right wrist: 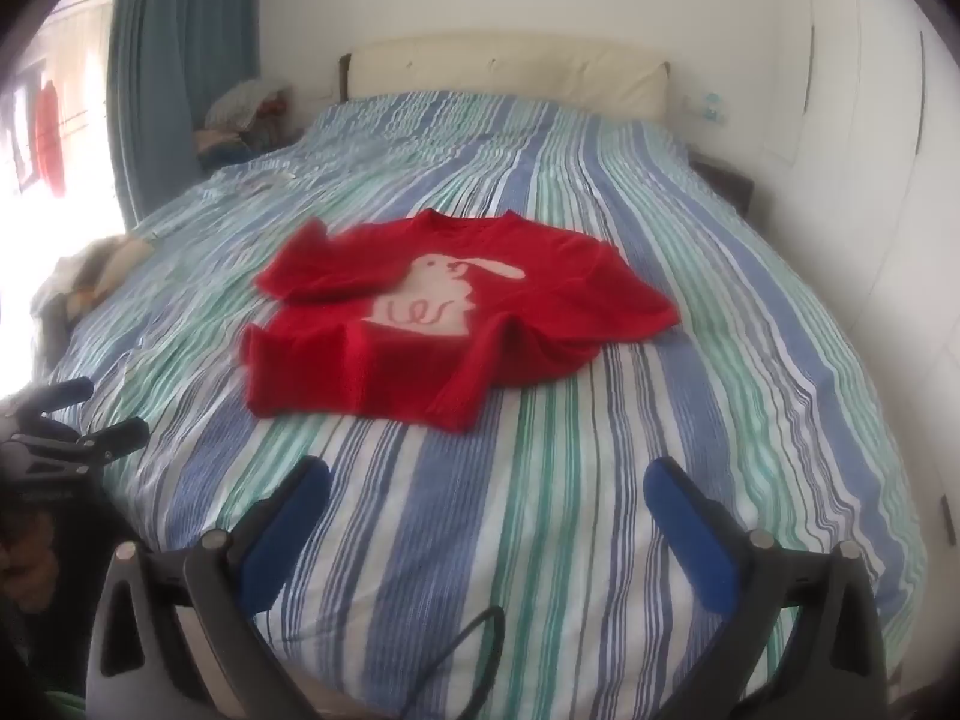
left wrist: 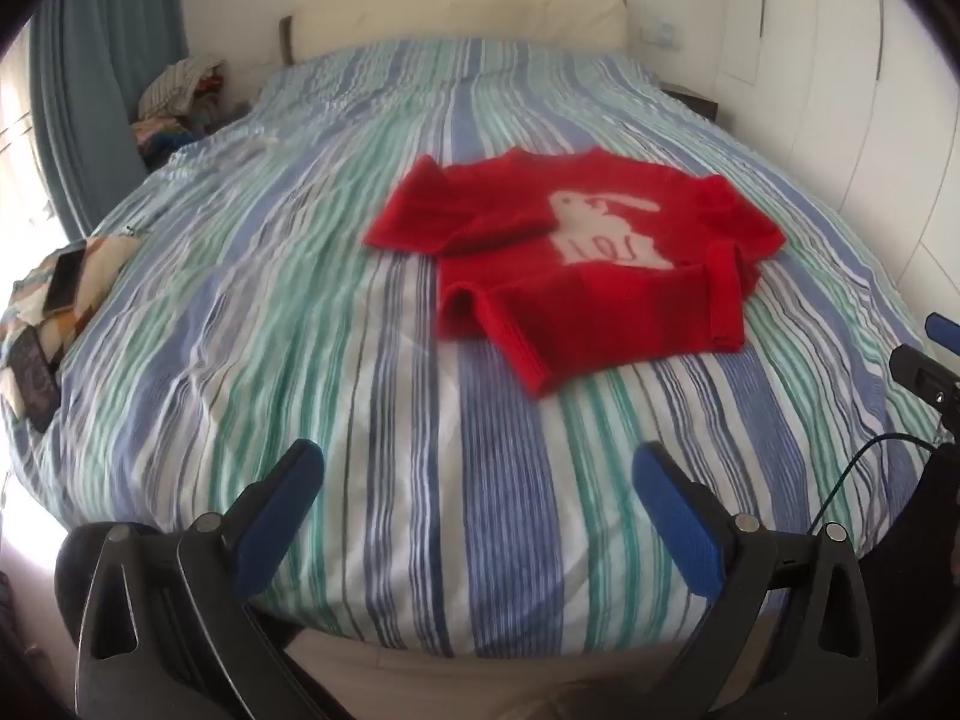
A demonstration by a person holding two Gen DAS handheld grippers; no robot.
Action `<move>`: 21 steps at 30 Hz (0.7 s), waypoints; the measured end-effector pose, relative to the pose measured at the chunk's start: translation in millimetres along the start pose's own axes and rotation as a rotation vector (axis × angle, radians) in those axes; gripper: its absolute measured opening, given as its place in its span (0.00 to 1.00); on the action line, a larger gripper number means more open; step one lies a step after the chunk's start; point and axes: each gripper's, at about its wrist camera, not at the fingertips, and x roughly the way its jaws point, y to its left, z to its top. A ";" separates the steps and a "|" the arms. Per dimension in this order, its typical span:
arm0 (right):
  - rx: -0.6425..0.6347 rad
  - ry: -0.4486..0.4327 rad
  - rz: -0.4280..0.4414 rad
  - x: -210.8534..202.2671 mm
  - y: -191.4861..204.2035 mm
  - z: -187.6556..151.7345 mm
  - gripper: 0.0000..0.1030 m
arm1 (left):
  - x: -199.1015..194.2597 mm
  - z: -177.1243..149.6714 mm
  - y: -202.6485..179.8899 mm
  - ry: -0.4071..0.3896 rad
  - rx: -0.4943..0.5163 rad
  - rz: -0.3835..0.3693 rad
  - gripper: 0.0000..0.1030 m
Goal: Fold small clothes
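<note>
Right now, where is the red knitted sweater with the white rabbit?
The red knitted sweater with the white rabbit lies flat mid-bed on the striped blue-green cover, ahead of both open claws, touching neither.

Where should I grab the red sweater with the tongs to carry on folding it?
Probably the near hem corner of the red sweater, the one pointing toward the foot of the bed. It sits slightly raised off the striped duvet, so a finger could slide under it from the near side, coming in low. Both the left tongs and right tongs are open and empty.
</note>
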 end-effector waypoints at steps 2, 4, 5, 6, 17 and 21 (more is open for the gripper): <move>-0.003 0.004 -0.002 3.1 2.0 4.0 1.00 | -1.2 1.1 1.4 -0.007 0.007 -0.005 1.00; -0.005 -0.007 -0.006 1.3 4.8 7.0 1.00 | -2.1 2.4 3.7 -0.012 0.012 -0.014 1.00; -0.009 -0.014 -0.008 0.2 5.6 8.2 1.00 | -1.1 3.6 0.3 -0.010 0.013 -0.011 1.00; -0.012 -0.019 -0.012 -0.4 5.8 9.2 1.00 | -0.9 4.2 1.5 -0.010 0.011 -0.012 1.00; 0.007 0.001 -0.021 5.0 -0.3 8.3 1.00 | 9.4 2.3 12.7 0.022 -0.049 -0.054 1.00; 0.009 -0.002 -0.021 4.1 0.0 7.8 1.00 | 6.0 4.8 6.3 0.019 -0.037 -0.013 1.00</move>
